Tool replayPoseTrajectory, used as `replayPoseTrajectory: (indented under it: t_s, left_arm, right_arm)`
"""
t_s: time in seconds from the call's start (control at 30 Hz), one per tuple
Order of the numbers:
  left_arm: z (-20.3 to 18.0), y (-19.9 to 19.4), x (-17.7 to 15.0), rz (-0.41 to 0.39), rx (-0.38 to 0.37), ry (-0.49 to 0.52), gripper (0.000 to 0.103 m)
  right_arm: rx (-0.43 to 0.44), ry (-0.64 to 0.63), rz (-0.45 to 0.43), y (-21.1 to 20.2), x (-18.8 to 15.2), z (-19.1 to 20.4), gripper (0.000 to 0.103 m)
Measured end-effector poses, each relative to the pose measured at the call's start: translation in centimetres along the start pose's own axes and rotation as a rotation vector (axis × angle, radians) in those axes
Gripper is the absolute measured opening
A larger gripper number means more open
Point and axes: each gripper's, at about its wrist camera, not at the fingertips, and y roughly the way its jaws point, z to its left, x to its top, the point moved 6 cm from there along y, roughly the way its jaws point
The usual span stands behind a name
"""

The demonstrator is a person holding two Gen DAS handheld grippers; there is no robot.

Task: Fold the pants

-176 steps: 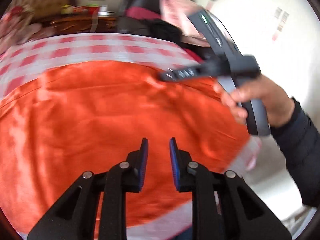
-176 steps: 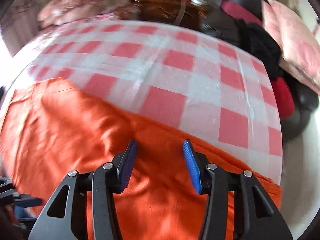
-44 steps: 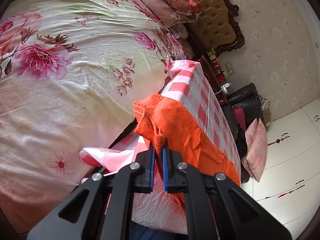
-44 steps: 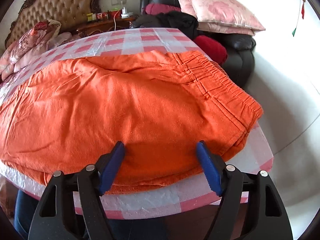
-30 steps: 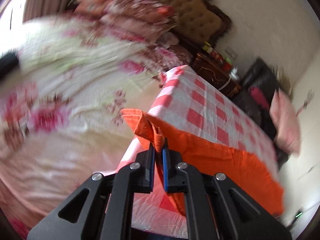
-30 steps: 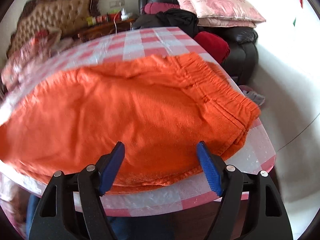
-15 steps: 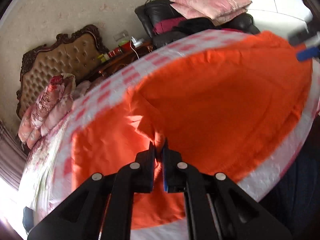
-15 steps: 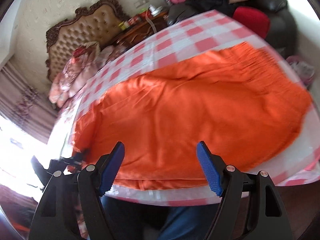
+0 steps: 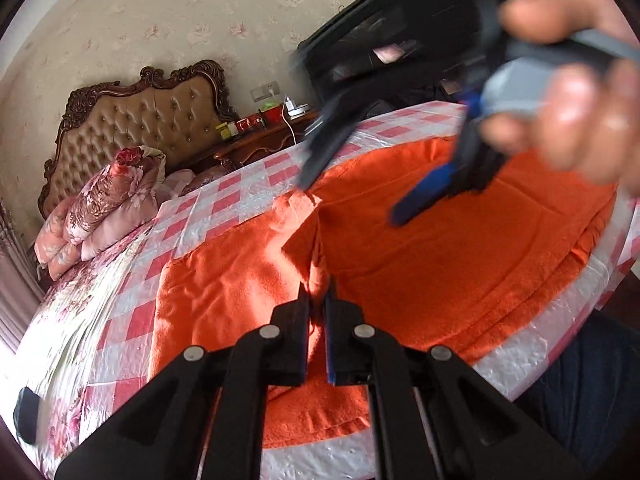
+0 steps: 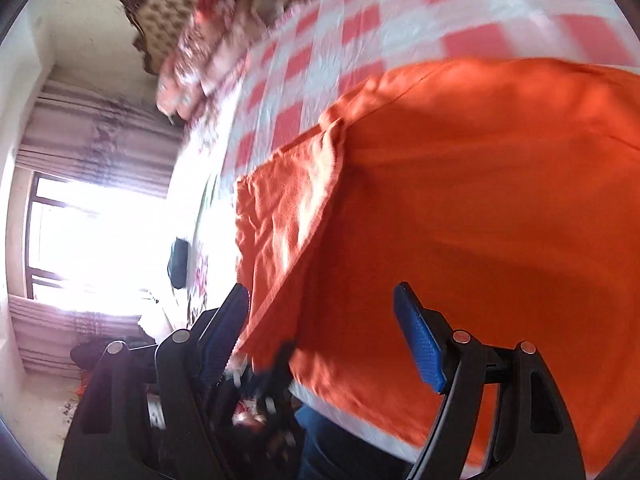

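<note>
Nearest the lens, the left gripper [image 9: 316,300] is clenched on a raised flap of the orange pants [image 9: 460,264], which lie across the checkered worktop [image 9: 248,192]. Beyond, the right gripper [image 9: 352,196] hovers released; a loose pinch could let the flap slip and the fold collapse.

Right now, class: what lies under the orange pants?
Under the pants lies a red-and-white checked cloth, showing around their edges. Whatever the cloth covers beneath the pants is hidden.

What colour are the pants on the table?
Bright orange. The pants show best in the left wrist view.
</note>
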Motion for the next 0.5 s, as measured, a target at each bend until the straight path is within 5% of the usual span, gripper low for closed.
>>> replayPoseTrajectory:
  t_s: [0.2, 0.23, 0.27, 0.3, 0.33, 0.5]
  left_arm:
    - [-0.8, -0.5, -0.5, -0.019, -0.013, 0.047, 0.006]
    - [-1.1, -0.6, -0.6, -0.023, -0.009, 0.069, 0.006]
    - [-1.4, -0.6, -0.6, -0.026, 0.006, 0.095, 0.006]
    - [-1.6, -0.7, -0.6, -0.028, 0.013, 0.109, 0.006]
    - [-1.8, -0.7, -0.6, -0.030, 0.032, 0.130, 0.006]
    - [-3.0, -0.7, -0.2, -0.042, 0.057, 0.182, 0.006]
  right_arm:
    - [-0.005, -0.007, 0.043, 3.7, 2.7, 1.8, 0.073]
    - [-0.017, -0.009, 0.031, 4.0, 3.2, 1.7, 0.060]
    - [-0.032, -0.015, 0.009, 4.2, 3.9, 1.7, 0.029]
    - [-0.055, -0.024, -0.002, 4.3, 4.4, 1.5, 0.014]
    - [-0.077, -0.031, -0.013, 4.3, 4.6, 1.3, 0.007]
    - [-0.114, -0.108, -0.130, 1.5, 4.8, 1.4, 0.007]
